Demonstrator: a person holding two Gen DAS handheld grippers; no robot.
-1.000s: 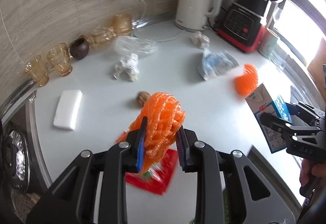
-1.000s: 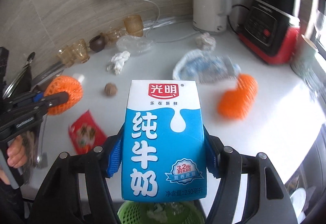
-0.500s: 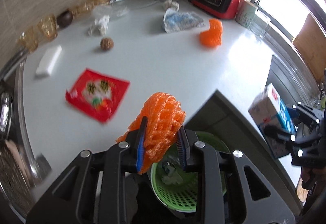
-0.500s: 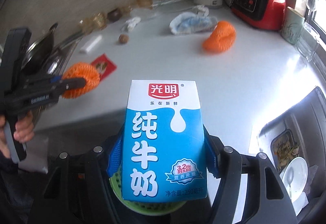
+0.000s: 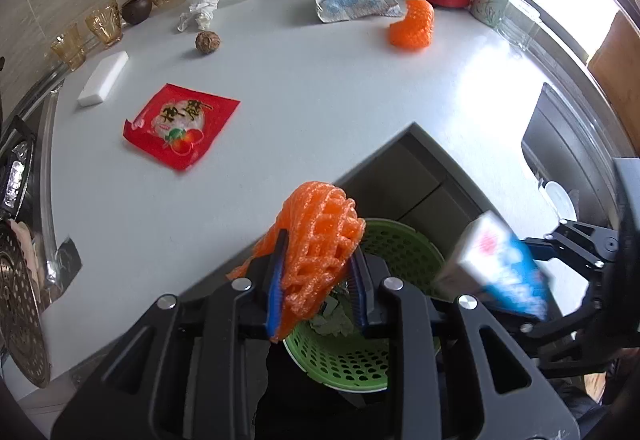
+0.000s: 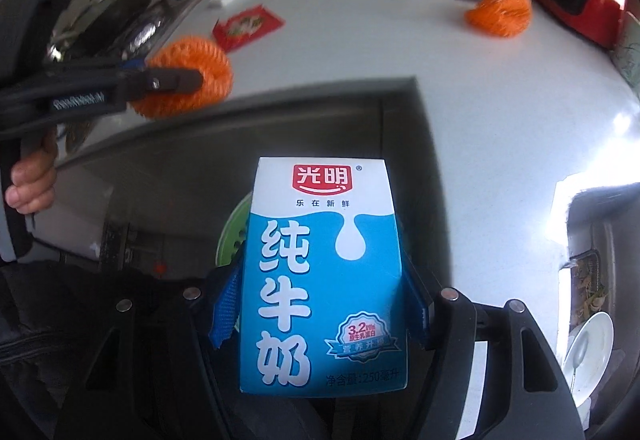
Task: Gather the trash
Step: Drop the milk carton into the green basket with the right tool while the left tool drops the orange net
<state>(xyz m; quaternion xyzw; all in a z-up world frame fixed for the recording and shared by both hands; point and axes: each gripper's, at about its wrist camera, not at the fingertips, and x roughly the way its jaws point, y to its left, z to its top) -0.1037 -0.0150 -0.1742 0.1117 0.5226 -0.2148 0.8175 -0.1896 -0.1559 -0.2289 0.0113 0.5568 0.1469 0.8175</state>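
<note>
My left gripper [image 5: 318,276] is shut on an orange foam fruit net [image 5: 316,236] and holds it over the green perforated trash basket [image 5: 360,360], which stands below the counter's inner corner. My right gripper [image 6: 320,296] is shut on a blue and white milk carton [image 6: 324,272]; the carton [image 5: 496,272] hangs blurred just right of the basket in the left wrist view. In the right wrist view the carton hides most of the basket [image 6: 232,224], and the left gripper with the net [image 6: 188,75] is at the left.
On the white counter [image 5: 320,87] lie a red snack wrapper [image 5: 180,123], a second orange net [image 5: 414,23], a blue-white bag [image 5: 352,1], crumpled tissue [image 5: 198,13], a nut [image 5: 207,41] and a white block [image 5: 103,77]. Glasses, kettle and blender line the back wall.
Both grippers have pulled back from the counter and come down toward the green basket. The net now hangs over the basket and the carton has swung in close beside it.
</note>
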